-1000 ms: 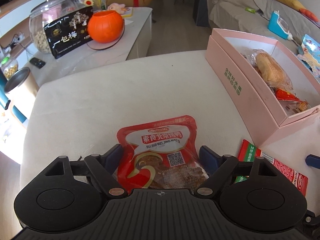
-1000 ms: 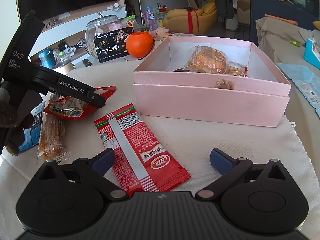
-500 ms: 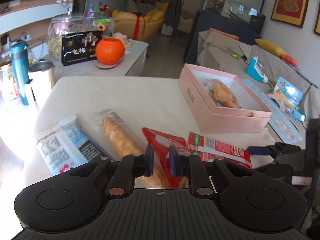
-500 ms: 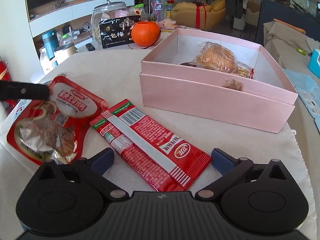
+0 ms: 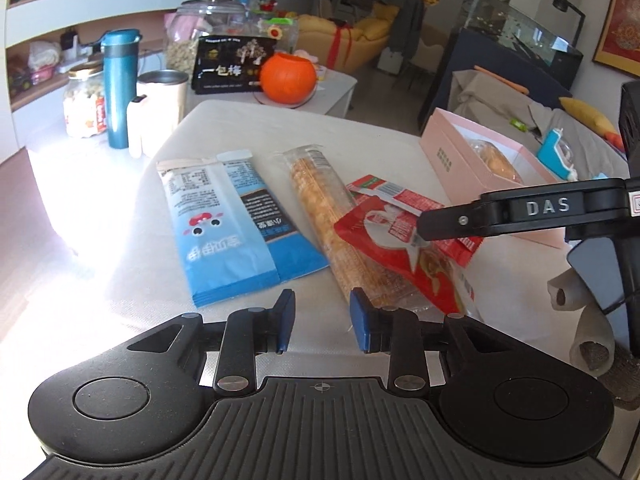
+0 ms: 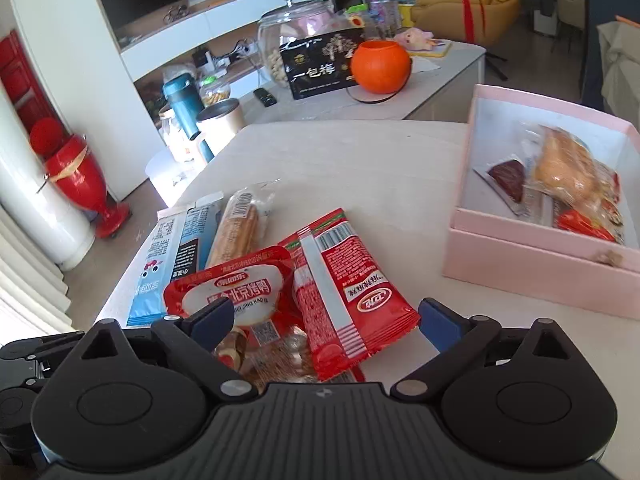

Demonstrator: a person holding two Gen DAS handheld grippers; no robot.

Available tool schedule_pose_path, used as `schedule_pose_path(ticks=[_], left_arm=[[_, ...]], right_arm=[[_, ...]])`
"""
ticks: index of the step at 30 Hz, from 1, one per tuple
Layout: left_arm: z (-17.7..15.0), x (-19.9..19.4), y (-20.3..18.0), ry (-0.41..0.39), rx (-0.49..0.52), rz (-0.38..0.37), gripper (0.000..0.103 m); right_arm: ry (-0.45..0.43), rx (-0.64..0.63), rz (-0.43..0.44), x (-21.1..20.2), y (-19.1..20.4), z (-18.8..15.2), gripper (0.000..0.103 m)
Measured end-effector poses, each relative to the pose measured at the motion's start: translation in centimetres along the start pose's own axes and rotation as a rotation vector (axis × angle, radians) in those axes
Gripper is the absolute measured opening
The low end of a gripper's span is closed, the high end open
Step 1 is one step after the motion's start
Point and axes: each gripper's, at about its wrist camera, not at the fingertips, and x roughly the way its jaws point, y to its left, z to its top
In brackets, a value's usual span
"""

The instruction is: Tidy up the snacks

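Observation:
Several snack packs lie together on the white table: a blue pack (image 5: 236, 228) (image 6: 160, 264), a clear biscuit stick pack (image 5: 340, 232) (image 6: 236, 228), a red roast-duck pouch (image 5: 404, 252) (image 6: 240, 300) and a long red stick pack (image 5: 400, 196) (image 6: 348, 284). The red pouch lies over the biscuit pack. My left gripper (image 5: 322, 322) is open and empty, just short of the packs. My right gripper (image 6: 324, 320) (image 5: 520, 216) is open, its fingers on either side of the two red packs. The pink box (image 6: 540, 264) (image 5: 448, 152) holds several snacks.
A side table behind holds an orange pumpkin pot (image 6: 380, 66), a black box (image 6: 320, 66) and a glass jar (image 6: 296, 28). A teal bottle (image 5: 118, 88), a steel cup (image 5: 162, 108) and a small jar (image 5: 84, 100) stand at the table's left edge.
My left gripper let go of the red pouch, which now lies on the biscuit pack, and drew back, opening partly. My right gripper moved left over the two red packs.

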Motion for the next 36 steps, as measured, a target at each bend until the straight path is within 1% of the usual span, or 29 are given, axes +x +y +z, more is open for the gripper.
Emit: schedule_pose_path(ticks=[3,5,7,9,11,13,15,17,20,21,23,24,25,27,28,29,30,32,33,34,36], left_arm=[[-0.3,0.5,-0.2,0.024,0.021,0.041,0.032],[-0.5,0.6,-0.2,0.020,0.031,0.042,0.032],[-0.2,0.9,-0.1,0.015,0.026,0.034,0.032],[0.1,1.3,0.1,0.011,0.023,0.031,0.032],[0.4,1.7,0.1,0.008,0.026,0.035,0.032],[0.8,1.8,0.1,0.003,0.024,0.039,0.031],[1.0,1.7,0.3,-0.003,0.016,0.047,0.032],[1.1,1.3,0.4,-0.007,0.017,0.055,0.032],[1.3,0.7,0.4,-0.006,0.034,0.069,0.032],[1.4,0.5,0.4,-0.005,0.039,0.073,0.032],[1.4,0.2,0.2,-0.005,0.045,0.077,0.032],[1.5,0.1,0.1,-0.005,0.045,0.074,0.032],[1.5,0.0,0.0,-0.007,0.046,0.069,0.032],[1.7,-0.1,-0.4,-0.015,0.043,0.055,0.032],[1.8,-0.1,-0.6,-0.022,0.039,0.048,0.032],[2.0,-0.1,-0.8,-0.030,0.035,0.040,0.032],[2.2,0.0,-1.0,-0.036,0.029,0.030,0.032],[2.5,0.2,-1.7,-0.042,0.018,0.009,0.032],[2.6,0.3,-2.0,-0.039,0.014,-0.005,0.032],[2.7,0.5,-2.4,-0.033,0.009,-0.031,0.032],[2.6,1.1,-3.3,0.001,0.009,-0.105,0.032]], right_arm=[[0.023,-0.090,-0.060,1.5,1.8,0.9,0.099],[0.028,-0.116,-0.100,1.5,1.9,1.2,0.098],[0.035,-0.141,-0.147,1.1,1.6,1.2,0.096],[0.036,-0.170,-0.158,0.3,1.3,0.9,0.095],[0.027,-0.186,-0.129,-0.9,1.2,0.5,0.095],[0.014,-0.188,-0.074,-1.9,1.5,0.1,0.095],[0.022,-0.183,-0.019,-2.1,1.9,-0.1,0.095],[0.062,-0.169,0.036,-1.1,2.5,-0.1,0.095],[0.113,-0.139,0.043,1.8,2.9,0.0,0.095],[0.128,-0.114,0.061,2.6,2.6,0.1,0.095],[0.160,-0.026,0.135,3.3,1.7,0.2,0.094],[0.170,-0.007,0.148,3.3,1.4,0.2,0.090],[0.172,-0.020,0.151,3.0,1.3,0.1,0.086],[0.172,-0.052,0.144,1.9,0.9,-0.2,0.064],[0.171,-0.063,0.130,1.1,0.5,-0.3,0.057],[0.167,-0.071,0.119,0.3,0.1,-0.5,0.037],[0.170,-0.079,0.099,-0.3,-0.4,-0.7,0.019],[0.169,-0.103,-0.011,-1.5,-1.5,-1.3,0.018],[0.156,-0.114,-0.048,-2.0,-2.0,-1.6,0.018],[0.140,-0.124,-0.083,-2.6,-2.8,-1.9,0.018],[0.110,-0.118,-0.115,-3.5,-4.1,-2.1,0.018]])
